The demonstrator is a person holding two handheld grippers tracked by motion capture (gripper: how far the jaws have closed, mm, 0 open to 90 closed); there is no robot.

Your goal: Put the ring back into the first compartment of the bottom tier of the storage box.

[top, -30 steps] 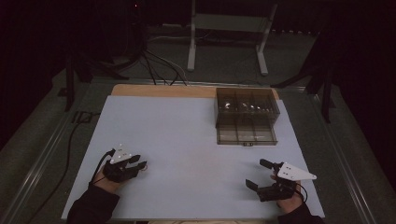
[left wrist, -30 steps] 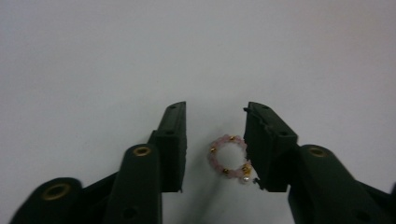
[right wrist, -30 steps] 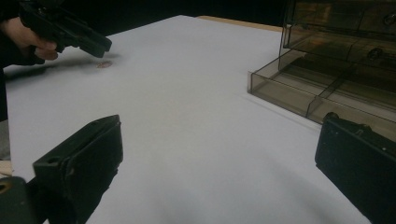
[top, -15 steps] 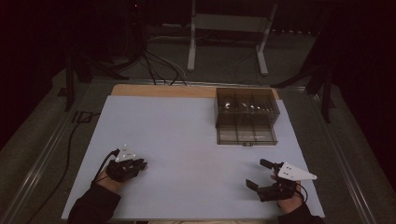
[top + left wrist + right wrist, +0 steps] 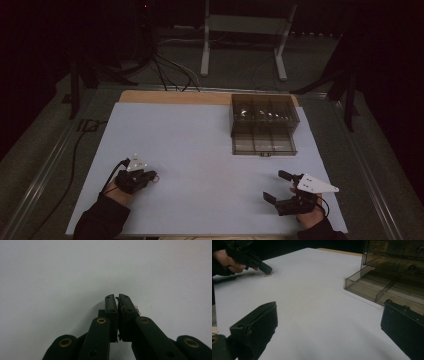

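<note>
The left tongs (image 5: 117,298), just closed, are pinched on a small pinkish piece (image 5: 136,308) at eight o'clock on the counter (image 5: 200,150), seemingly for lifting; the right tongs (image 5: 329,322) are held wide, empty.

A white sheet (image 5: 200,150) covers most of a wooden table (image 5: 170,96), whose bare edge shows along the far side. A smoky clear drawer box (image 5: 263,112) stands on the sheet's far right part, its bottom drawer (image 5: 263,144) pulled out. Behind the table, cables (image 5: 167,70) lie on the floor beside a white stand (image 5: 245,30).
</note>
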